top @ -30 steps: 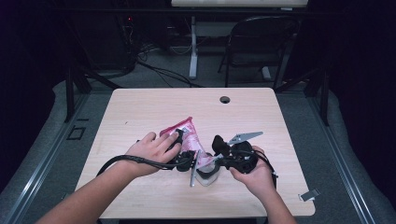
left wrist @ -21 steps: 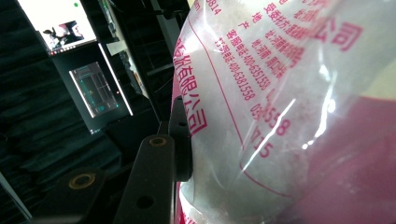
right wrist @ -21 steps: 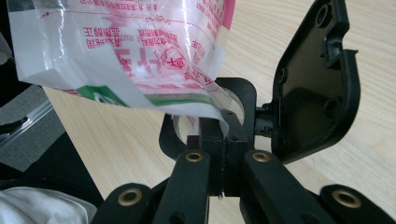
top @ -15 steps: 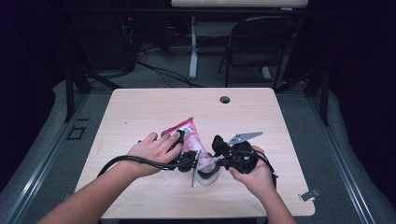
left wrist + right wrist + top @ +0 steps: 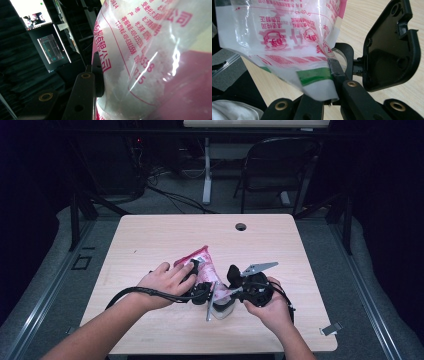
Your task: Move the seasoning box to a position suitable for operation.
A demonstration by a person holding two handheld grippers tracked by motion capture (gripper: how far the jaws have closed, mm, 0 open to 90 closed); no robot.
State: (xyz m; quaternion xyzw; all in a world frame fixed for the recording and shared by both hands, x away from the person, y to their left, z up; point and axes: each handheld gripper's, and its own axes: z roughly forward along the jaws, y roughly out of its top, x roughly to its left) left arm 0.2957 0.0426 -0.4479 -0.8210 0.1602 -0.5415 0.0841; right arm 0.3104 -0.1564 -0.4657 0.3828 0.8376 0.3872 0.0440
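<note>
Two sets of fingers meet at one plastic bag (image 5: 204, 265) near the middle of the tabletop (image 5: 150, 240) in the high view. The left gripper (image 5: 199, 290) comes in from the left under the person's left hand (image 5: 162, 282). The right gripper (image 5: 237, 290), in the right hand (image 5: 270, 307), comes from the right with its grey three-cornered plate (image 5: 257, 268) standing above it. The bag is clear with pink print; its far end lies toward the table's middle and its near end is lifted between the two grippers. From here the fingertips are buried under hands and plastic, so how they sit cannot be made out. One round hole (image 5: 241, 226) shows near the tabletop's far edge, and one folding chair (image 5: 272, 167) stands beyond it.

In the left gripper view, the bag (image 5: 150, 62) covers most of the frame, and white grains show through the film. One black finger (image 5: 83, 97) rises along its left edge, its pad pressed against the plastic; the second finger is hidden behind the bag. The fingers are clamped on the bag. Two lit screens (image 5: 42, 32) hang in the dark background.

In the right gripper view, both fingers (image 5: 335, 68) are closed together on the bag's (image 5: 282, 37) lower corner, pinching the film just beside a green band (image 5: 314, 75). The bag's top is cut off by the frame. Part of the left gripper (image 5: 392, 47) stands close on the right.
</note>
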